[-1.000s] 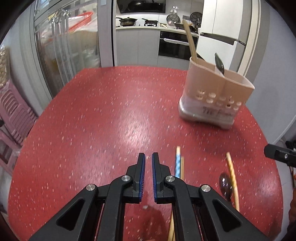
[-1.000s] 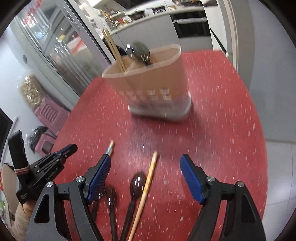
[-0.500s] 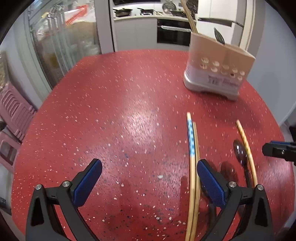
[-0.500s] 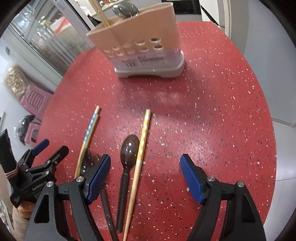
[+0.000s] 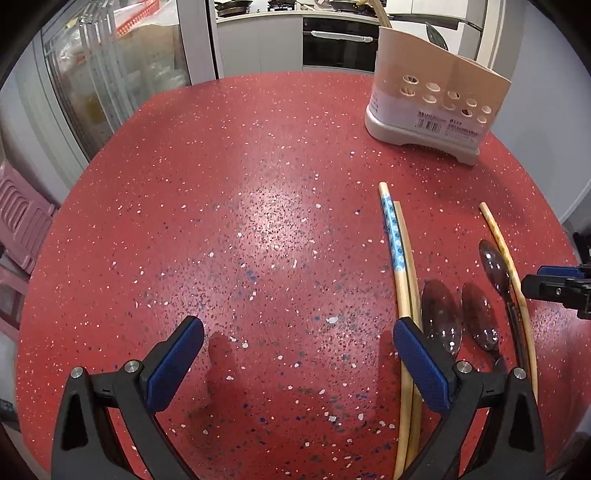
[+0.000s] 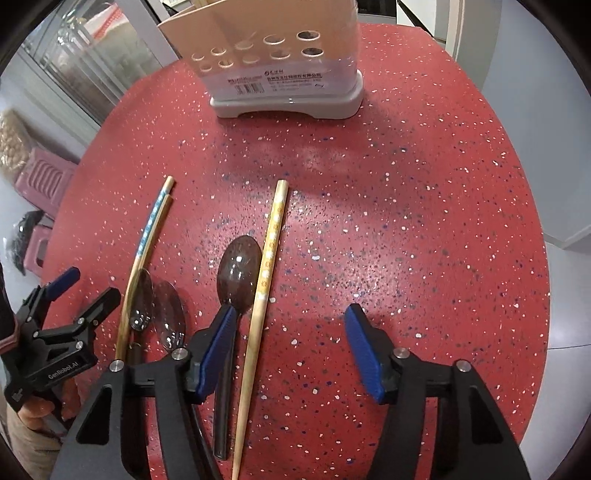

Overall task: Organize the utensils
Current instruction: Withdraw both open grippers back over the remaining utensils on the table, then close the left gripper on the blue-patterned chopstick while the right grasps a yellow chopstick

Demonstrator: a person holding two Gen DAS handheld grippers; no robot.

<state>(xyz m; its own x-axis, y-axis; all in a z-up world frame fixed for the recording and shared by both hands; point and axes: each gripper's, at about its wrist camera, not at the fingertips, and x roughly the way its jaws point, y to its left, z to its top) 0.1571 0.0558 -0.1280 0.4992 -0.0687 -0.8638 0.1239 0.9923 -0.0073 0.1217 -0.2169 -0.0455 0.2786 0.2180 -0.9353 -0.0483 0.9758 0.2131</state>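
My right tongs (image 6: 290, 347) are closing around the yellow chopstick (image 6: 266, 258) — not yet pinched, running lengthwise up the frame. Left tongs (image 5: 295, 356) gape wide, empty — chopstick pair (image 5: 400, 266) at the right pad.

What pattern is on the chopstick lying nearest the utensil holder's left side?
A blue-and-white print on the chopstick, clearest in the left wrist view.

Stuff we can't make out: utensil holder (image 6: 280, 70) top chopped off by upper edge in right wrist view, so contents hidden there. In left wrist view wooden handle (image 5: 380, 14) and dark spoon (image 5: 436, 35) poke out of it, tips cut by frame. Chopstick pair (image 5: 404, 280) lower ends vanish behind left gripper finger (image 5: 421, 365). Brown spoon (image 6: 236, 273) handle partly behind right gripper finger (image 6: 218, 347). Label text on holder too small for us to read
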